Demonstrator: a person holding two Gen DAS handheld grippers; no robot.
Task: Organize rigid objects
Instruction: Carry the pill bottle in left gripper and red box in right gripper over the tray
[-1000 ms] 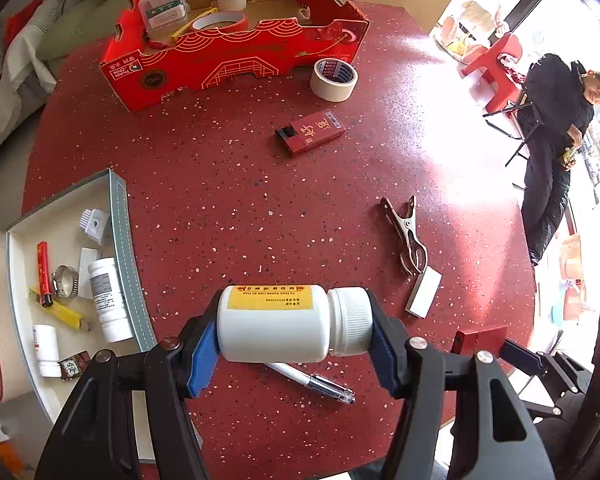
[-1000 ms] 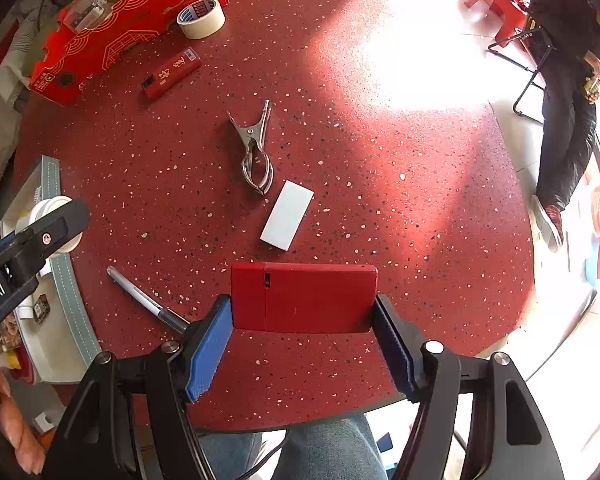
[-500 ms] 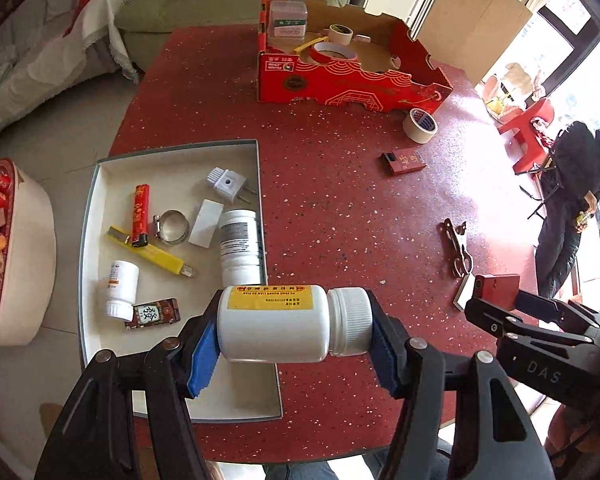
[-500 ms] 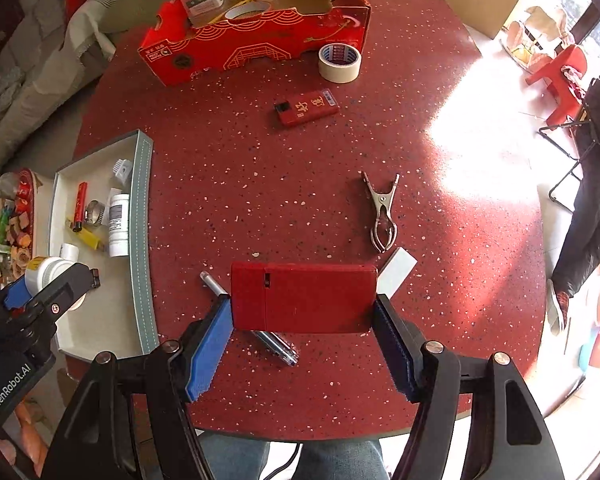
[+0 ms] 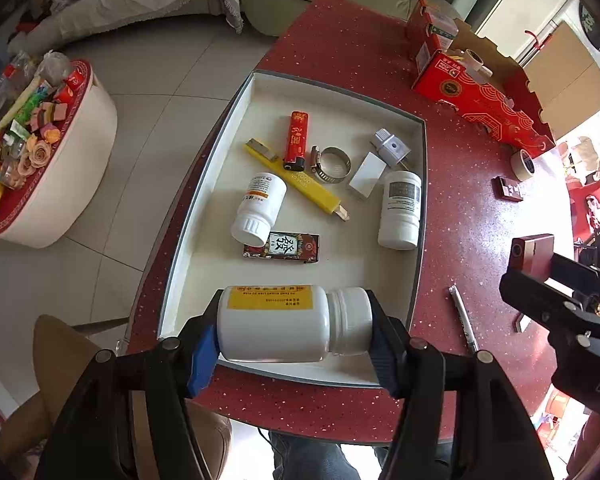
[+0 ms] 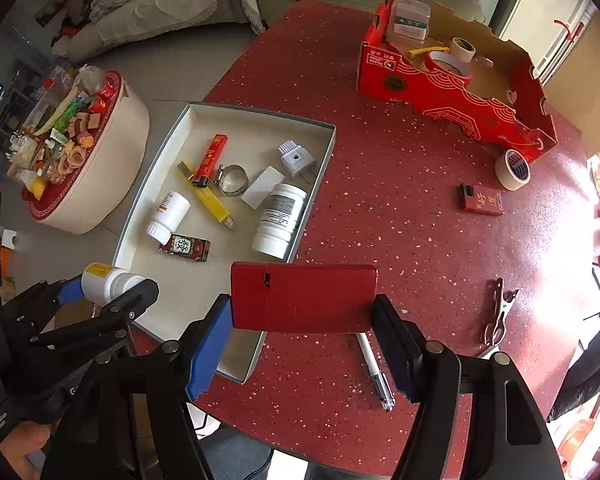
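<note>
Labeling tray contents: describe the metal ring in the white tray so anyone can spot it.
Find the white tray at the red table's edge. Near its middle, the hose clamp lies flat between the red lighter and a white block. It is the tray's only shiny open metal band.

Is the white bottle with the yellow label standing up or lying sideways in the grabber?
Sideways. The white plastic bottle with the yellow label lies level between the left gripper pads, ribbed cap at one pad, base at the other.
</note>
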